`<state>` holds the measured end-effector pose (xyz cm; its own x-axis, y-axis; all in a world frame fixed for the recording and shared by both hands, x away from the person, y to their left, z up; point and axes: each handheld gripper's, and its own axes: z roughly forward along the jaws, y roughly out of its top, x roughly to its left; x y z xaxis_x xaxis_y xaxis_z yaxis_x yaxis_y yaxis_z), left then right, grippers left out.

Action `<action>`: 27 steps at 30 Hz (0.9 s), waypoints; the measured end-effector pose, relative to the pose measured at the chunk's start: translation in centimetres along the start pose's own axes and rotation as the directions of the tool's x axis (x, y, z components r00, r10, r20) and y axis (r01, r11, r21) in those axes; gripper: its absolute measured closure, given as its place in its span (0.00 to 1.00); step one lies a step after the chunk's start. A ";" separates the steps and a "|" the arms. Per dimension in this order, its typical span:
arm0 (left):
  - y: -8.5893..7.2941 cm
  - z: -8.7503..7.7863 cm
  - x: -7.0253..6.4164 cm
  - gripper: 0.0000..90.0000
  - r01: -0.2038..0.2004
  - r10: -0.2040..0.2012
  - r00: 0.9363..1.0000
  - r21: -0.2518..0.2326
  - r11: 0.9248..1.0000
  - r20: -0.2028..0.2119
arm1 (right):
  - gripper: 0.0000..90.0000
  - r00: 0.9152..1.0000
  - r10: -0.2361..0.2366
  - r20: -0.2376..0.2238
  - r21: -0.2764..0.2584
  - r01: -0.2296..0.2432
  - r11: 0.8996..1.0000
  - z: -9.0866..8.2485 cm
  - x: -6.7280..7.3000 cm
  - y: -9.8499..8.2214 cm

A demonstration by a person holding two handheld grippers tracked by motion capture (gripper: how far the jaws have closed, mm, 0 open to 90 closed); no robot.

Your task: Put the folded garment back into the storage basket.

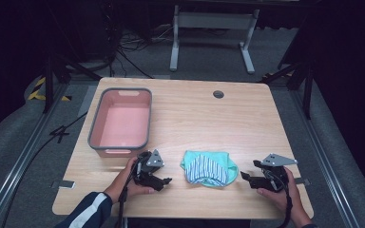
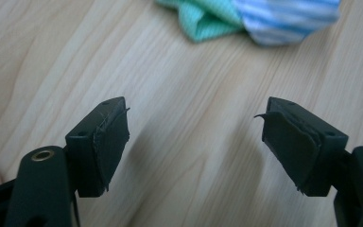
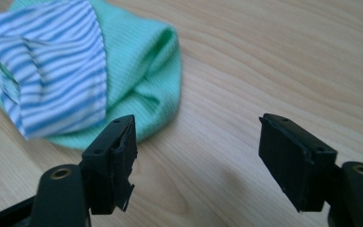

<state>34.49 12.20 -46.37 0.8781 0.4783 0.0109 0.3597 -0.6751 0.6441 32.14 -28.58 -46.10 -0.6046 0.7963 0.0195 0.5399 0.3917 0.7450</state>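
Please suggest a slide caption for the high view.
Two hand-held grippers, left and right, flank a folded green-and-striped cloth beside a pink bin.

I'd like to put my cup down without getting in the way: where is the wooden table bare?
Bare: the far right stretch of the light wooden table, from the small round grey hole to the right edge, and the near left corner. Crowded: the pink plastic tub with grey rim at far left, and the near middle, where the green and blue-striped folded cloth lies between both grippers.

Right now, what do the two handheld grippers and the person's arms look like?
Both the left gripper and right gripper are black, each topped by a grey three-cornered plate and trailing a black cable. Black pads with frayed edges line the jaws. The left forearm wears a dark sleeve with white stripes.
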 end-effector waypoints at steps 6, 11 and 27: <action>2.0 0.7 -0.1 0.30 -0.031 0.031 0.998 -0.005 0.999 -0.057 | 0.40 1.000 -0.014 0.013 0.022 0.014 1.000 0.8 1.1 1.3; 3.5 1.0 0.4 0.32 -0.010 0.006 0.997 -0.045 0.999 -0.074 | 0.42 0.999 -0.041 0.006 0.036 0.041 0.999 1.5 2.0 2.4; 5.0 4.6 0.7 0.27 0.037 -0.038 0.998 -0.038 0.999 -0.040 | 0.40 0.998 -0.025 0.060 0.100 0.019 0.995 4.9 3.0 3.6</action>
<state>38.34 6.56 -46.65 0.8502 0.5261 0.0169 0.3798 -0.6354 0.6723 35.12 -22.52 -46.57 -0.5819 0.8124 -0.0387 0.5844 0.4508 0.6747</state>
